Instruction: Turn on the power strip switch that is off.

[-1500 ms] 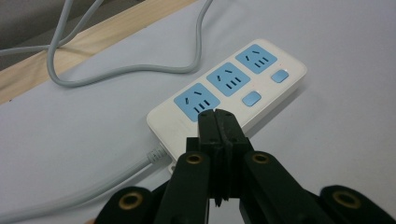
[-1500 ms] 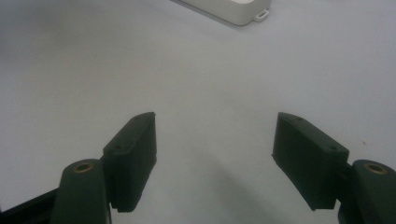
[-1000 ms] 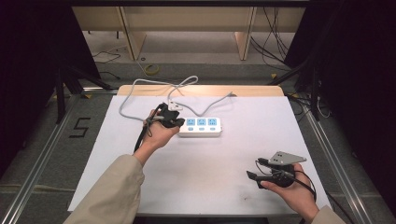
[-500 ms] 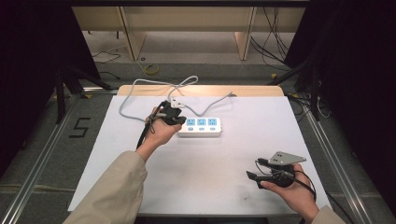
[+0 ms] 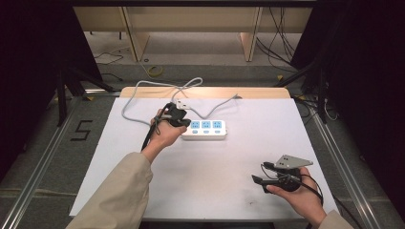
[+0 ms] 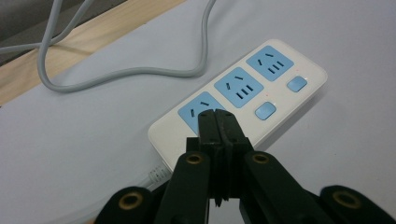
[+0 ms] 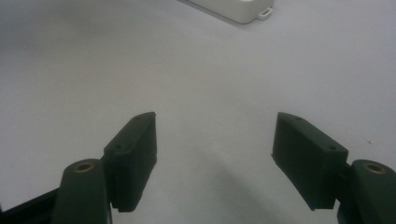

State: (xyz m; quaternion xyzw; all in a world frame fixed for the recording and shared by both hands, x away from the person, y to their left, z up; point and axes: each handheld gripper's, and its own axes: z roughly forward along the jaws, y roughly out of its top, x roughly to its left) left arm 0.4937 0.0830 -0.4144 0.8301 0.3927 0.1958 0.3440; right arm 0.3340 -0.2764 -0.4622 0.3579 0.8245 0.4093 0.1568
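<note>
Left hand-held gripper [image 6: 218,122] clenched at power strip's [image 6: 243,95] near end
Strip's long axis runs toward upper right; right hand-held gripper [image 7: 215,154] released, well apart

The power strip [image 6: 243,100] looks like glossy white plastic with matt blue sockets; its cable [image 6: 126,70] smooth grey rubber; the table [image 5: 215,191] matt white.

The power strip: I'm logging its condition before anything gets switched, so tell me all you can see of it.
The power strip is white glossy plastic, lying flat on the white table. It has three blue socket faces in a row, none with a plug in it, and blue square buttons beside them. Its grey cord loops away behind it. The shut left gripper sits over the socket at the cord end; contact is unclear.
</note>
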